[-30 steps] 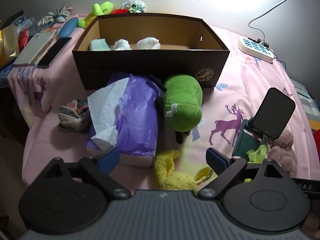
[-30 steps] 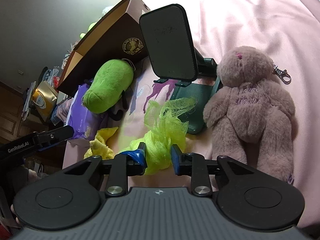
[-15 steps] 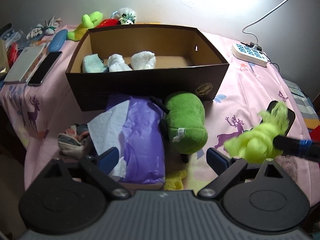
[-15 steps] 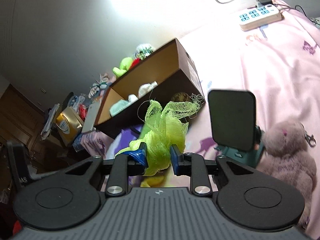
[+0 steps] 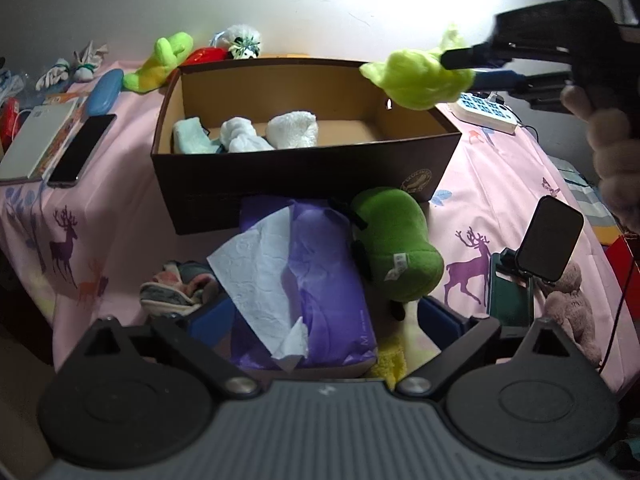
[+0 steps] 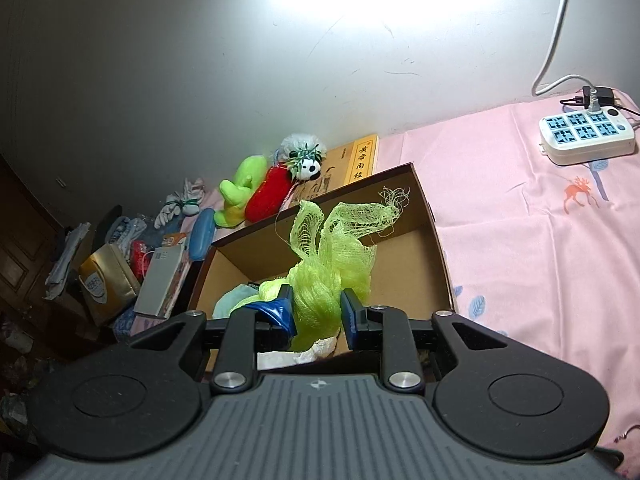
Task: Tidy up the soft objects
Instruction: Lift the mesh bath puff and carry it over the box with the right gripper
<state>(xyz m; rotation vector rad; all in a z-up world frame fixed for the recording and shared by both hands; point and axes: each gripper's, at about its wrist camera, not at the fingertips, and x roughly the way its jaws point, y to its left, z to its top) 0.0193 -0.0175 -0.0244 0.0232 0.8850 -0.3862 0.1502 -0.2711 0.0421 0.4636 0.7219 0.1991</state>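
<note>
Right wrist: right tool (image 6: 316, 314) grips green mesh (image 6: 332, 248) over box (image 6: 438, 256).

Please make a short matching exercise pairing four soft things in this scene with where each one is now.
Things:
1. yellow-green mesh cloth
2. white rolled towel
3. green plush toy
4. brown teddy bear

Places:
A. inside the cardboard box
B. lying beside the phone stand
C. clamped in the right gripper
D. in front of the box, next to the purple tissue pack

Pairs: 1-C, 2-A, 3-D, 4-B
</note>
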